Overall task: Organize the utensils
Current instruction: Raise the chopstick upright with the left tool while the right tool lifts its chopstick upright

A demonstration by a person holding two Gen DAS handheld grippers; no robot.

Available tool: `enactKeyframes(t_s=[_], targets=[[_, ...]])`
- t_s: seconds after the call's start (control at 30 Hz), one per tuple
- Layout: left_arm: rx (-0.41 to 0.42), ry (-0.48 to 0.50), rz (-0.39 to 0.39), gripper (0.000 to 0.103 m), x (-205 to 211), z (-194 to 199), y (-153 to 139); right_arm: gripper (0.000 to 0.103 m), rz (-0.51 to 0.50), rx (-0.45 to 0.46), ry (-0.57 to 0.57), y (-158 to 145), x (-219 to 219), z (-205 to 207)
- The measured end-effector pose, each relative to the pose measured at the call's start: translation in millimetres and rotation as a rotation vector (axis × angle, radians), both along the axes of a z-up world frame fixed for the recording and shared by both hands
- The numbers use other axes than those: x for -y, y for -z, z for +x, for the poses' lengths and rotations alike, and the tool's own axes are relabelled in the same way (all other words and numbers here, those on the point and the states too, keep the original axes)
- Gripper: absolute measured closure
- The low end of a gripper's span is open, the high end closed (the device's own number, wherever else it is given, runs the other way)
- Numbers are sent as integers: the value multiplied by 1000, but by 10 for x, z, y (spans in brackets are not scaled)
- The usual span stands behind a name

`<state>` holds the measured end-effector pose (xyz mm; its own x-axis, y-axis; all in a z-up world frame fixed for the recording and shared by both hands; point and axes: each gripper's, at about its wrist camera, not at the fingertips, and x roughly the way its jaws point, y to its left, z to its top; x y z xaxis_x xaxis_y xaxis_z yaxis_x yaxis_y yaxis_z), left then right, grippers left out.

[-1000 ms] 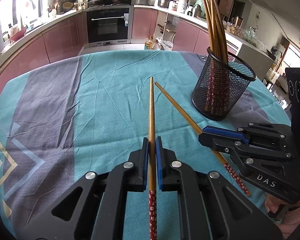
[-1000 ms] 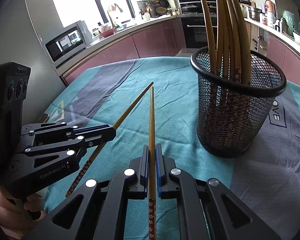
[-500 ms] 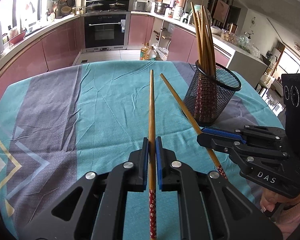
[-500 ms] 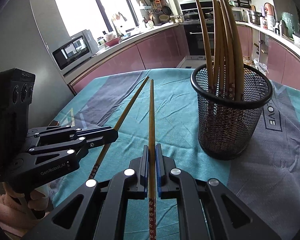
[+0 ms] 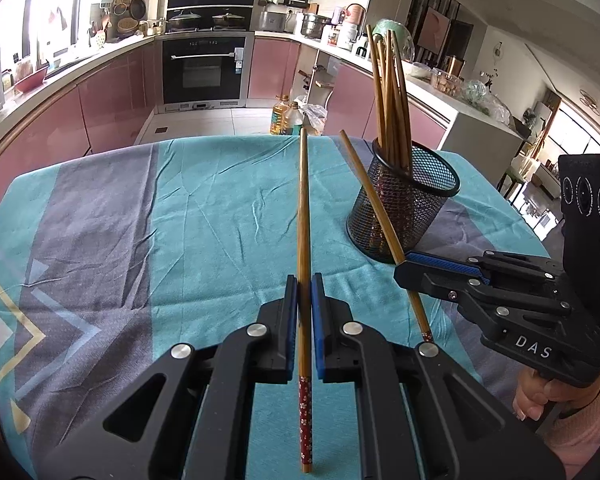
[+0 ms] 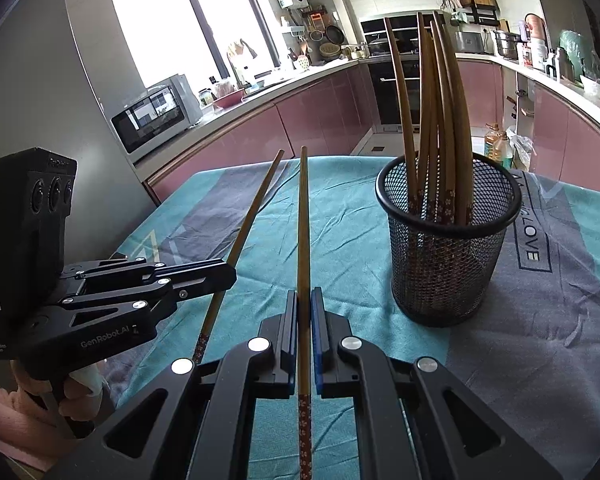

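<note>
Left gripper (image 5: 305, 280): jaws clamped on one wooden chopstick (image 5: 303, 216), tip pointing forward over the table, red patterned end trailing behind the pads. Right gripper (image 6: 305, 296): jaws likewise clamped on a second chopstick (image 6: 303, 220), held in the same manner. Both grippers side by side above the teal and grey tablecloth (image 5: 220, 200). Black mesh holder (image 6: 444, 248): upright on the cloth, to the right of both grippers, containing several more chopsticks (image 6: 436, 120) standing on end.
</note>
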<state>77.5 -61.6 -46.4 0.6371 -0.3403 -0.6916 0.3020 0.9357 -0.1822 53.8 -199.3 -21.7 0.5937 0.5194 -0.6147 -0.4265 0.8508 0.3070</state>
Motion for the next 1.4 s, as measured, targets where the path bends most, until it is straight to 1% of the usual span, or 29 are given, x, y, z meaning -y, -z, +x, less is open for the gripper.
enactKeyframes(t_s=[0.6, 1.4], targets=[[30, 26, -22, 96, 36, -85, -150, 97, 28, 31, 23, -116, 95, -71], [72, 60, -23, 96, 127, -158, -306, 97, 57, 69, 60, -253, 286, -124]])
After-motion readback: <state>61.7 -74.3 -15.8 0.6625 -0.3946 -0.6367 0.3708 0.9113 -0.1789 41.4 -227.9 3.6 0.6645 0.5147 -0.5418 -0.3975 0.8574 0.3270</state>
